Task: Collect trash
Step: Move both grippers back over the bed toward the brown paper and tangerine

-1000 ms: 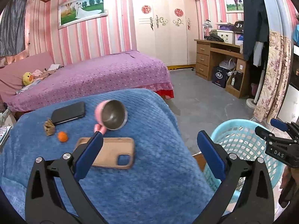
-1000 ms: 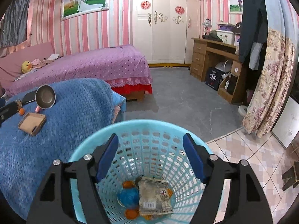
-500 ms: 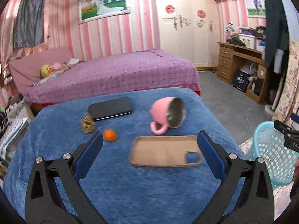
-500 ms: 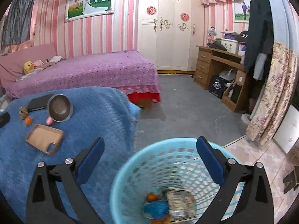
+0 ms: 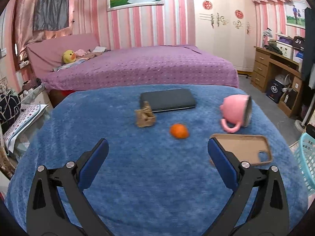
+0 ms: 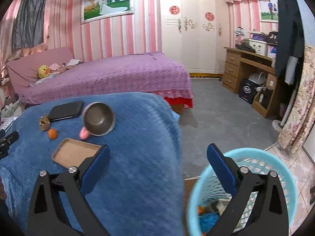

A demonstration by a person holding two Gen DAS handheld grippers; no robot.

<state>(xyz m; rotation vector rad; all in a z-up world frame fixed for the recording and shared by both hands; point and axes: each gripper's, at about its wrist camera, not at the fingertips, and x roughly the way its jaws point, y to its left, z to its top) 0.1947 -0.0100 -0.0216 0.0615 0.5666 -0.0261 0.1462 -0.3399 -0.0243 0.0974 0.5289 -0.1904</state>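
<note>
Left gripper (image 5: 157, 153) spread wide and empty above the blue counter (image 5: 137, 186); beyond its fingertips, left of the tipped pink mug (image 5: 234, 111), lies an orange scrap (image 5: 178, 131)

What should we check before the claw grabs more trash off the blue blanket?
1. Left claw open and holding nothing: ok.
2. Right claw open and holding nothing: ok; its jaws have just been opening.
3. Trash within sight: ok. The orange peel and the crumpled brown paper lie on the blue blanket.
4. Left claw lined up on the peel: not ok, the peel sits ahead of the fingers, right of centre.
5. Non-trash clear of the peel: ok. The pink mug, phone case and black phone lie apart from it.
6. Blue basket has room: ok.
</note>
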